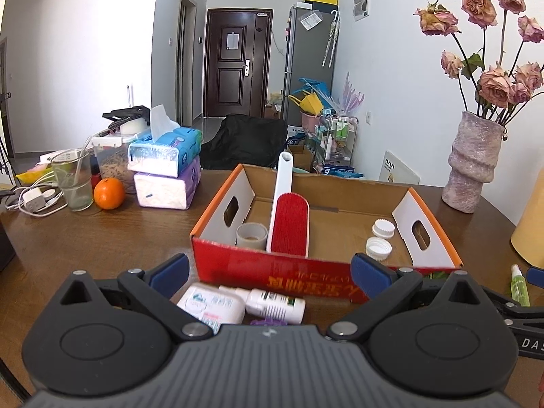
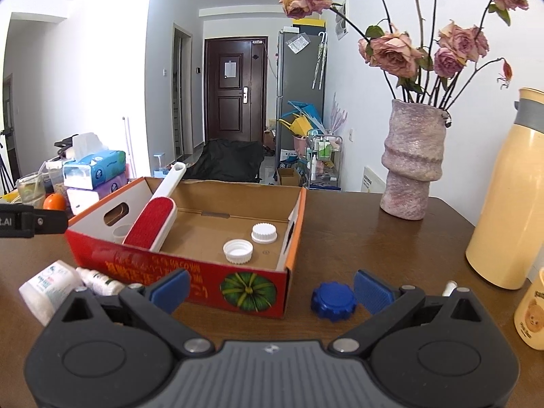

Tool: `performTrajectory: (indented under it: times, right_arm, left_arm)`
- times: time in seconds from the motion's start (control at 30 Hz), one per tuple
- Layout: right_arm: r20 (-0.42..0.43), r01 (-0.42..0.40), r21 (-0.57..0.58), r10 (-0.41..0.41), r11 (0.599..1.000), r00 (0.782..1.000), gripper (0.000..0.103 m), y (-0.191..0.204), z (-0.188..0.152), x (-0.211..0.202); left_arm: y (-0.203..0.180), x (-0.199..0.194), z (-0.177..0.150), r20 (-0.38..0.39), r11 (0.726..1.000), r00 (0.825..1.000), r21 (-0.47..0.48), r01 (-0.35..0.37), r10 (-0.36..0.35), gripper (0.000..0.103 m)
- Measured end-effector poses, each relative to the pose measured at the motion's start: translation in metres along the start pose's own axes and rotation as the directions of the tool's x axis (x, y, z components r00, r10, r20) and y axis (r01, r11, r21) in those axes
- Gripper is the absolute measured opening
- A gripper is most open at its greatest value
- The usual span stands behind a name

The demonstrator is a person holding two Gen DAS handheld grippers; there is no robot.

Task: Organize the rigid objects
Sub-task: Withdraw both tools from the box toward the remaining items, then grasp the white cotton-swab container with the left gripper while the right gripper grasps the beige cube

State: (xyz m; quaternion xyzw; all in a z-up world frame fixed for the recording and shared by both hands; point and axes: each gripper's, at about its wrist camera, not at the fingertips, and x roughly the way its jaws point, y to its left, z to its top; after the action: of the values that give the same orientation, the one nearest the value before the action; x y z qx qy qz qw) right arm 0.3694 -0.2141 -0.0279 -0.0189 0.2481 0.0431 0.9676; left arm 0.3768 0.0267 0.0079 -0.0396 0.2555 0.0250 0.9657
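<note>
An open cardboard box with red front stands mid-table. Inside lie a red lint brush with a white handle, a grey tape core and two white caps. In front of the box lie a white tube and a small white bottle. My left gripper is open just above them. My right gripper is open, with a blue cap on the table beside its right finger.
A green spray bottle lies right of the box. A vase of dried roses and a cream thermos stand at the right. Tissue packs, an orange, a glass and cables crowd the left.
</note>
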Motion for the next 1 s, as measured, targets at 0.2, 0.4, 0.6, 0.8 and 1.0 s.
performTrajectory:
  times: [0.2, 0.4, 0.6, 0.8, 1.0]
  right_arm:
    - [-0.008, 0.010, 0.003, -0.010, 1.000, 1.000, 0.103, -0.006, -0.016, -0.020]
    - [-0.011, 0.037, 0.008, -0.036, 0.999, 0.999, 0.103, -0.016, -0.031, -0.037]
    - [0.000, 0.058, 0.027, -0.058, 0.998, 0.998, 0.103, -0.029, -0.044, -0.051]
    - [0.001, 0.084, 0.032, -0.084, 0.996, 0.996, 0.103, -0.042, -0.057, -0.059]
    - [-0.023, 0.113, 0.022, -0.113, 0.993, 0.993, 0.103, -0.054, -0.068, -0.062]
  left_arm:
    - [0.001, -0.017, -0.012, -0.007, 1.000, 1.000, 0.004, 0.002, -0.002, 0.103]
    - [0.004, -0.030, -0.027, -0.020, 1.000, 1.000, 0.009, 0.000, 0.000, 0.103]
    - [0.009, -0.035, -0.042, -0.045, 1.000, 0.999, 0.004, -0.009, 0.009, 0.103]
    - [0.017, -0.036, -0.053, -0.063, 1.000, 0.998, 0.006, -0.018, 0.018, 0.103]
    - [0.028, -0.036, -0.059, -0.065, 0.999, 0.997, 0.010, -0.031, 0.031, 0.103]
